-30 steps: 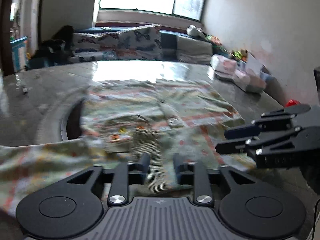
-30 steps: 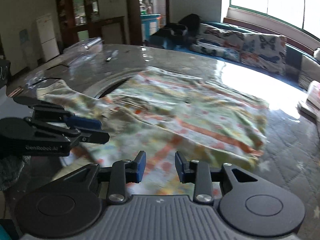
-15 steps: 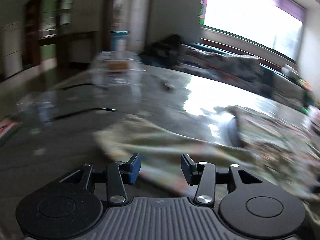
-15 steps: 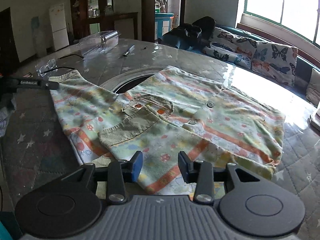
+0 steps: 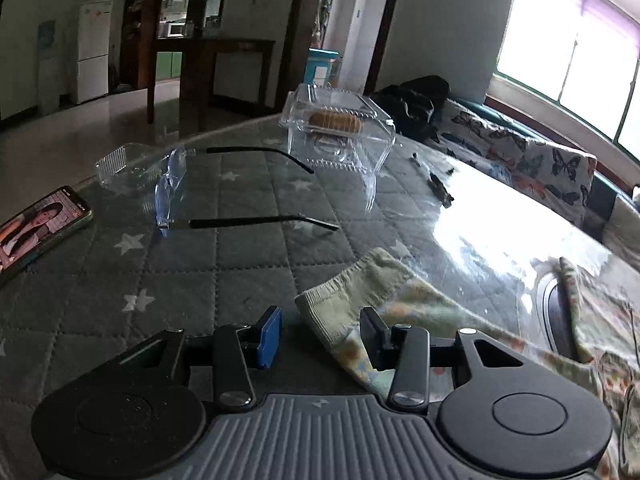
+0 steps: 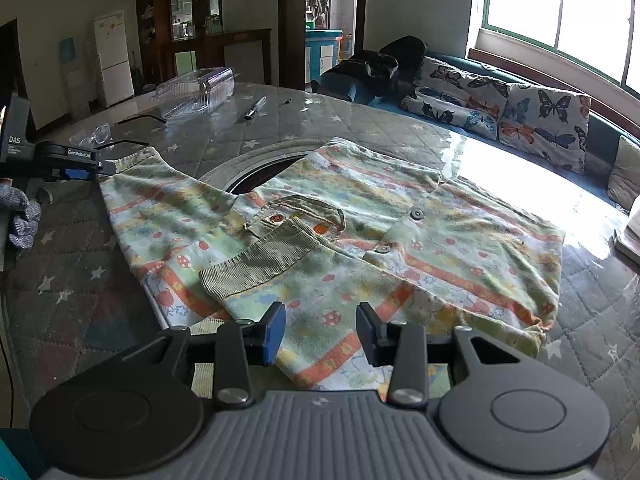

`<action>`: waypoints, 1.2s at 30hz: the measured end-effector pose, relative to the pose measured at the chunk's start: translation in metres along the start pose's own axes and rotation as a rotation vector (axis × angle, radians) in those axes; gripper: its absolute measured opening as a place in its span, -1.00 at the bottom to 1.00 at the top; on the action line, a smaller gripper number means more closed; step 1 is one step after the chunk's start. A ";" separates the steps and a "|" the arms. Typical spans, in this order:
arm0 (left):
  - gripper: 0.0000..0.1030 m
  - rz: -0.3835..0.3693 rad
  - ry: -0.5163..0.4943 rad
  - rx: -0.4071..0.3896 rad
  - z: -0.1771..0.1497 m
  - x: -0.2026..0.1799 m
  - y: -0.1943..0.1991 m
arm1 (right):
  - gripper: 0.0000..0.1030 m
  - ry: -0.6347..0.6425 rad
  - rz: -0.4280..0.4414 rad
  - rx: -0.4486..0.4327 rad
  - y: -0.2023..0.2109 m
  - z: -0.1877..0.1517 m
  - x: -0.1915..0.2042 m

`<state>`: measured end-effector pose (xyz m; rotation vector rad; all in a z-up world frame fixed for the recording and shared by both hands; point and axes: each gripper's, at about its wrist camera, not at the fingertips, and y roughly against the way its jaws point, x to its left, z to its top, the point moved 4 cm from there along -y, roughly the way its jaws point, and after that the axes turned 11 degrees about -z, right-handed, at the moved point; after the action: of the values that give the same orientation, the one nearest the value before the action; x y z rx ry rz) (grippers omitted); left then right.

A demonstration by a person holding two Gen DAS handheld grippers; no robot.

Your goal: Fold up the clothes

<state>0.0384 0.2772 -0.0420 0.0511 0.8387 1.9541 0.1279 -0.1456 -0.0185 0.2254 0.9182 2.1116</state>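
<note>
A child's green, orange-striped shirt (image 6: 400, 248) lies spread on the quilted table (image 6: 80, 292). One sleeve is folded across its chest, with the ribbed cuff (image 6: 260, 264) near my right gripper. My right gripper (image 6: 320, 330) hovers open over the shirt's near hem. The other sleeve stretches out to the left. Its cuff (image 5: 340, 304) lies between the fingers of my left gripper (image 5: 320, 334), whose jaws are closing; the blue pad (image 5: 270, 336) is still apart from the cloth. In the right wrist view, the left gripper (image 6: 106, 168) sits at that cuff (image 6: 132, 160).
A phone (image 5: 36, 228), glasses (image 5: 172, 188) and a clear plastic box (image 5: 340, 128) lie beyond the left gripper. A pen (image 6: 255, 109) lies farther back. A round opening (image 6: 256, 172) in the table shows behind the shirt. A gloved hand (image 6: 20, 216) is at the left edge.
My left gripper let go of a ribbed cuff over the shirt's middle, swung left and now frames the outstretched sleeve's cuff. That first sleeve stays folded on the chest. The right gripper kept still.
</note>
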 end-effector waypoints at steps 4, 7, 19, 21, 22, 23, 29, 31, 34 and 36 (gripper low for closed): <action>-0.86 -0.031 0.032 0.004 0.001 -0.001 -0.004 | -0.24 -0.016 -0.008 -0.007 0.003 -0.002 -0.004; -0.90 -0.110 0.048 -0.010 0.005 -0.014 0.005 | -0.24 -0.034 -0.013 -0.014 0.006 -0.004 -0.008; -0.92 -0.560 -0.123 -0.007 0.007 -0.166 0.060 | -0.24 -0.126 -0.053 -0.050 0.023 -0.019 -0.041; -0.92 -0.625 -0.157 0.019 0.000 -0.195 0.062 | -0.24 -0.147 -0.065 -0.058 0.028 -0.022 -0.050; -0.93 -0.656 -0.173 0.034 -0.005 -0.209 0.062 | -0.24 -0.160 -0.072 -0.062 0.030 -0.025 -0.055; -0.93 -0.685 -0.188 0.050 -0.009 -0.223 0.062 | -0.24 -0.173 -0.078 -0.065 0.033 -0.027 -0.059; -0.93 -0.815 -0.255 0.157 -0.047 -0.283 0.057 | -0.24 -0.239 -0.108 -0.081 0.044 -0.037 -0.083; -0.93 -0.833 -0.282 0.178 -0.059 -0.298 0.056 | -0.24 -0.258 -0.121 -0.084 0.046 -0.040 -0.091; -0.91 -0.851 -0.306 0.228 -0.076 -0.308 0.051 | -0.24 -0.286 -0.140 -0.086 0.048 -0.043 -0.101; -0.90 -0.864 -0.335 0.274 -0.090 -0.311 0.048 | -0.24 -0.304 -0.139 -0.083 0.048 -0.044 -0.106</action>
<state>0.1322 -0.0315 0.0108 0.1469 0.7281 0.9823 0.1492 -0.2670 -0.0024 0.4149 0.6461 1.9168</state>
